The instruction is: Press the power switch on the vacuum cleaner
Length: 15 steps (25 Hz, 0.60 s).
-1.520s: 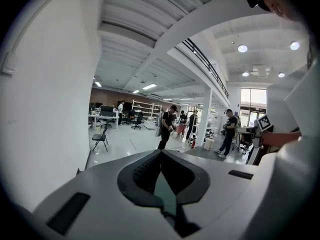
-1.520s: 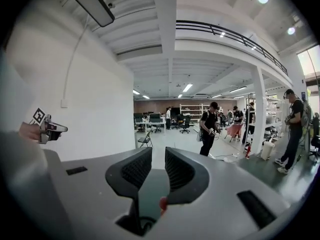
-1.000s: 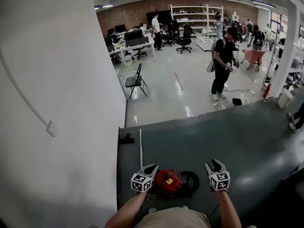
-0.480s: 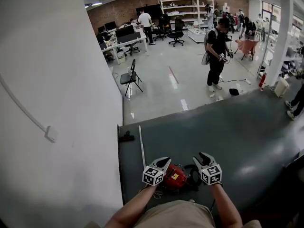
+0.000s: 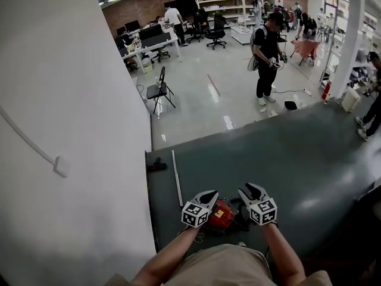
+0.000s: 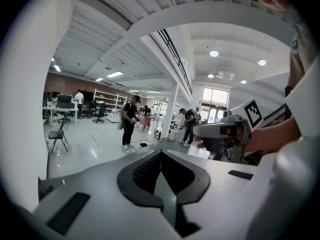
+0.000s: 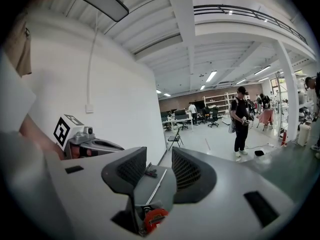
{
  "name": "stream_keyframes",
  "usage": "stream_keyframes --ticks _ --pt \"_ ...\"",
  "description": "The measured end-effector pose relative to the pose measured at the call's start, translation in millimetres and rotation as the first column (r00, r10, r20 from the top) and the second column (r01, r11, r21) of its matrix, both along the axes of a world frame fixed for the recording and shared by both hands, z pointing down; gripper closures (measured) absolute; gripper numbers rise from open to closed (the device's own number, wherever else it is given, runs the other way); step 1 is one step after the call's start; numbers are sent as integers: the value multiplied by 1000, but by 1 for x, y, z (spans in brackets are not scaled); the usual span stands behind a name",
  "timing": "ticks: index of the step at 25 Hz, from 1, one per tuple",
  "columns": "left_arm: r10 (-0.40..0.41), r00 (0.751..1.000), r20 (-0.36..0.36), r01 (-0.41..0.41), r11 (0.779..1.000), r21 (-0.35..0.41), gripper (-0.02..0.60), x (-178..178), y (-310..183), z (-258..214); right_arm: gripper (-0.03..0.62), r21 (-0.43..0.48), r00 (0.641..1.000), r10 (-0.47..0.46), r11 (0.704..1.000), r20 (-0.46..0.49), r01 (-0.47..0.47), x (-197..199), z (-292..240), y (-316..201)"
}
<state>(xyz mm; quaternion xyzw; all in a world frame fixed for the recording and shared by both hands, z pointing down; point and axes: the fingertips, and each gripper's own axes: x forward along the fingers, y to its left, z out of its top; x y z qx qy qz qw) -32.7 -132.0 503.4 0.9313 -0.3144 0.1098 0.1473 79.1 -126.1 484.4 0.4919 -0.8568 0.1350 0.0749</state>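
- Head view puts the red vacuum cleaner (image 5: 221, 215) on the dark green floor right in front of me. It sits between the left gripper (image 5: 206, 195) and the right gripper (image 5: 249, 190), both held low and close to it, I judge so that either can reach the switch.
- Left gripper view: the jaw tips meet with nothing between them, which I read as a blunt point suited to pressing a button.
- Right gripper view: the jaws stand apart and empty, and the vacuum's red body shows low in the gap.
- I cannot pick out the power switch in any view.
- A thin metal tube (image 5: 177, 185) lies on the floor beyond the vacuum, apart from both grippers.
- Writing: a small yellowish patch on the vacuum is too small to read, and I find no brand name.
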Motion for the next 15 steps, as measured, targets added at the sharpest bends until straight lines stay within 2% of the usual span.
stream_keyframes --ticks 2,3,5,15 --pt "5 1000 0 -5 1000 0 574 6 2 1 456 7 999 15 1000 -32 -15 7 3 2" --pt "7 1000 0 -7 1000 3 574 10 2 0 540 16 998 25 1000 -59 -24 12 2 2" --pt "10 1000 -1 -10 1000 10 574 17 2 -4 573 36 996 47 998 -78 -45 21 -1 1" --pt "-1 1000 -7 1 1000 -1 575 47 11 -8 586 64 990 104 993 -91 -99 70 -8 7"
